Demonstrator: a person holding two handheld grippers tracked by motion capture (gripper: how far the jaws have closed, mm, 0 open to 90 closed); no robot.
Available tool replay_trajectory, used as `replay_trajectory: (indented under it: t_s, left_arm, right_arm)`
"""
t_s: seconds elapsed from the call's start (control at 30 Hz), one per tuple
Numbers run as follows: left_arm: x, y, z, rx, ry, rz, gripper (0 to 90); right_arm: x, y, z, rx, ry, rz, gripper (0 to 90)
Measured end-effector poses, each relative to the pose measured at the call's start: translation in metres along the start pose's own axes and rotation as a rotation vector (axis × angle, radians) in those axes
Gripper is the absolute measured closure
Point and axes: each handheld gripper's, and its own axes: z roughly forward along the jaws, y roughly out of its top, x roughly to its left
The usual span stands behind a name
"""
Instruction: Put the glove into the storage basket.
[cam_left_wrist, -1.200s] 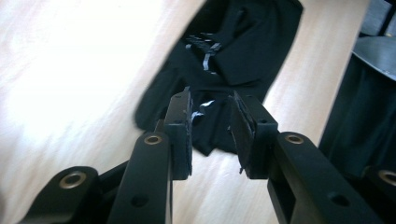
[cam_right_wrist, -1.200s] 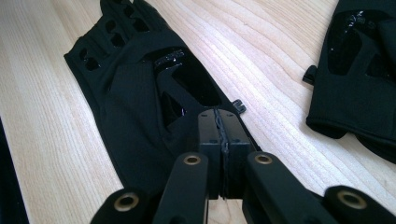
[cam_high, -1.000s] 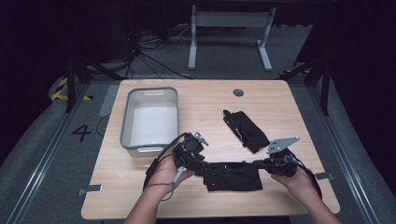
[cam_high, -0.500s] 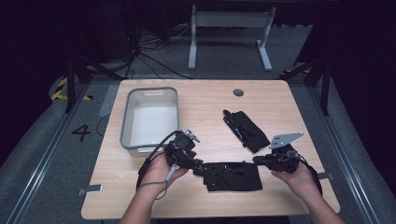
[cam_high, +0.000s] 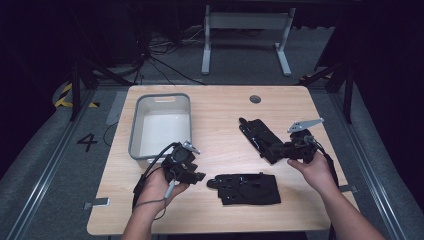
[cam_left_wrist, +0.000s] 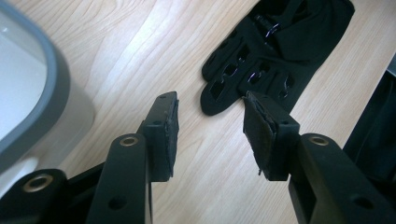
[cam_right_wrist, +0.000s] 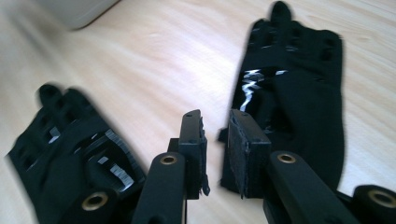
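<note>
Black perforated gloves (cam_high: 248, 187) lie flat; left claw (cam_left_wrist: 210, 135) wide, right claw (cam_right_wrist: 217, 154) narrow, both empty.

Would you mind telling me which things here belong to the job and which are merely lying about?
Likely in the job:
near glove
far glove
grey bin
left gripper
right gripper

Lying about:
metal stand
floor cables
</note>
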Motion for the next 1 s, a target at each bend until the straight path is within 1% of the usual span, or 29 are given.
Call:
replay_trajectory:
  t_s: [0.07, 0.1, 0.2, 0.23, 0.27, 0.33, 0.4, 0.53, 0.57, 0.7, 0.73, 0.8, 0.83, 0.93, 1.0]
  left_arm:
    - [0.001, -0.002, -0.001, 0.001, 0.003, -0.011, 55.1]
    - [0.002, -0.003, -0.002, 0.0, 0.004, -0.013, 55.0]
    - [0.002, -0.005, -0.004, 0.001, 0.007, -0.013, 55.0]
    - [0.002, -0.005, -0.005, 0.002, 0.008, -0.011, 55.2]
    - [0.002, -0.005, -0.005, 0.002, 0.008, -0.011, 55.2]
    - [0.003, -0.006, -0.006, 0.001, 0.008, -0.012, 55.1]
    - [0.004, -0.006, -0.007, 0.002, 0.009, -0.015, 54.8]
    - [0.005, -0.005, -0.007, 0.0, 0.01, -0.02, 54.0]
    - [0.005, -0.005, -0.007, 0.0, 0.009, -0.02, 53.6]
    - [0.006, -0.005, -0.007, 0.002, 0.007, -0.019, 53.5]
    - [0.006, -0.004, -0.007, 0.001, 0.007, -0.02, 53.4]
    - [0.006, -0.004, -0.007, 0.001, 0.008, -0.019, 53.2]
    - [0.006, -0.004, -0.007, 0.0, 0.008, -0.019, 53.2]
    - [0.006, -0.004, -0.006, 0.004, 0.009, -0.018, 53.2]
    - [0.007, -0.004, -0.005, 0.004, 0.007, -0.019, 53.2]
  right_arm:
    - [-0.009, 0.003, 0.004, -0.002, -0.009, 0.028, 75.1]
    - [-0.016, 0.005, 0.006, -0.001, -0.014, 0.048, 74.9]
    - [-0.029, 0.008, 0.011, 0.004, -0.043, 0.091, 74.4]
    - [-0.036, 0.009, 0.014, 0.007, -0.058, 0.111, 73.3]
    - [-0.036, 0.009, 0.014, 0.007, -0.058, 0.111, 73.3]
    - [-0.044, 0.009, 0.018, 0.009, -0.063, 0.131, 72.3]
    - [-0.052, 0.009, 0.022, 0.016, -0.078, 0.154, 71.3]
    - [-0.062, 0.007, 0.029, 0.03, -0.113, 0.167, 69.5]
    - [-0.066, 0.007, 0.032, 0.034, -0.122, 0.178, 69.1]
    - [-0.076, 0.004, 0.04, 0.042, -0.139, 0.19, 69.2]
    - [-0.08, 0.003, 0.044, 0.048, -0.141, 0.202, 69.2]
    - [-0.082, 0.003, 0.046, 0.05, -0.146, 0.206, 69.4]
    - [-0.084, 0.003, 0.048, 0.061, -0.149, 0.215, 69.4]
    - [-0.09, 0.002, 0.052, 0.075, -0.148, 0.239, 69.2]
    - [-0.092, 0.001, 0.055, 0.075, -0.137, 0.249, 67.8]
